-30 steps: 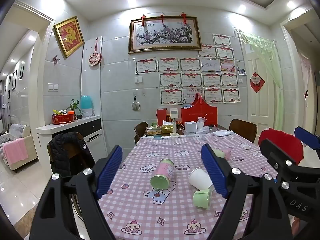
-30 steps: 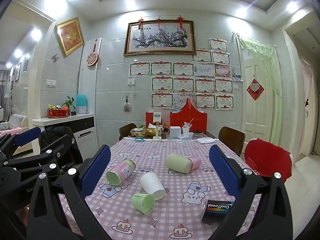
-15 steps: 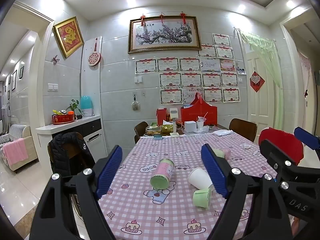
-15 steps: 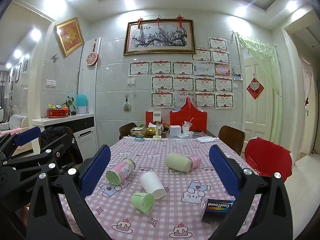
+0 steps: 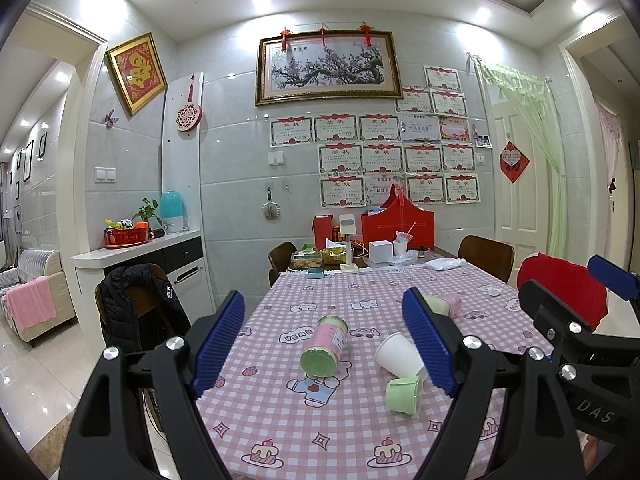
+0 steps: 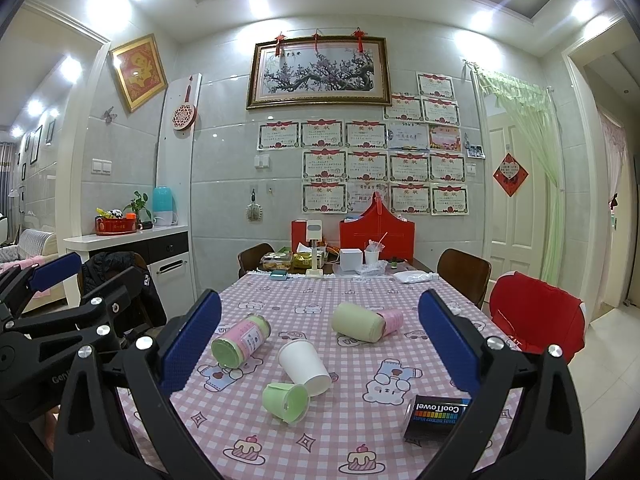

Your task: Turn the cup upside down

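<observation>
Several cups lie on their sides on the pink checked table. A white paper cup lies in the middle, also in the left wrist view. A small green cup lies in front of it. A pink-and-green cup lies to the left. A pale green cup and a pink cup lie further back. My left gripper and my right gripper are open and empty, held above the near table edge.
A black CoolTowel can lies at the near right. Red boxes, a white box and food containers crowd the far end. Chairs stand around the table: a red one on the right, one with a black jacket on the left.
</observation>
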The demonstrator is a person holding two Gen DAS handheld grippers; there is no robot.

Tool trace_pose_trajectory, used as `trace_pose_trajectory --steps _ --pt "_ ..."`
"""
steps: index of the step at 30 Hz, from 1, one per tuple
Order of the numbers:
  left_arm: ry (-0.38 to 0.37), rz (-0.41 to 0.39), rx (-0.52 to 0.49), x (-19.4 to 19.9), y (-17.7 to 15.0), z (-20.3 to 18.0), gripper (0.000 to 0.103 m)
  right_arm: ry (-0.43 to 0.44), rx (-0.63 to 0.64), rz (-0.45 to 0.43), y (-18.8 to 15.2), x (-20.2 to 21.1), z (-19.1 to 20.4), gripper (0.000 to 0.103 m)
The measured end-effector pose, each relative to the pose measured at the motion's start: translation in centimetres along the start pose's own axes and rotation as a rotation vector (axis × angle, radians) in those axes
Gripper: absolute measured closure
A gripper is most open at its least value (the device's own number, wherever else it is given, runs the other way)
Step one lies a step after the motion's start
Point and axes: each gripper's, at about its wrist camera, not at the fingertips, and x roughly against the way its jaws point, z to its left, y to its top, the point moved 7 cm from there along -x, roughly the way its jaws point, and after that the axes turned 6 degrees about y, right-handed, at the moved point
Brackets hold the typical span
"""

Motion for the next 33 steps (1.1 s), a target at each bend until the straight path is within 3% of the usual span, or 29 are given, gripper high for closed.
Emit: trace_pose_trajectory --steps 33 --pt "-0.001 0.004 -0.005 -0.1 -0.2 -0.4 0.023 0.0 -0.003 0.006 -1.3 0.0 -0.4 0.008"
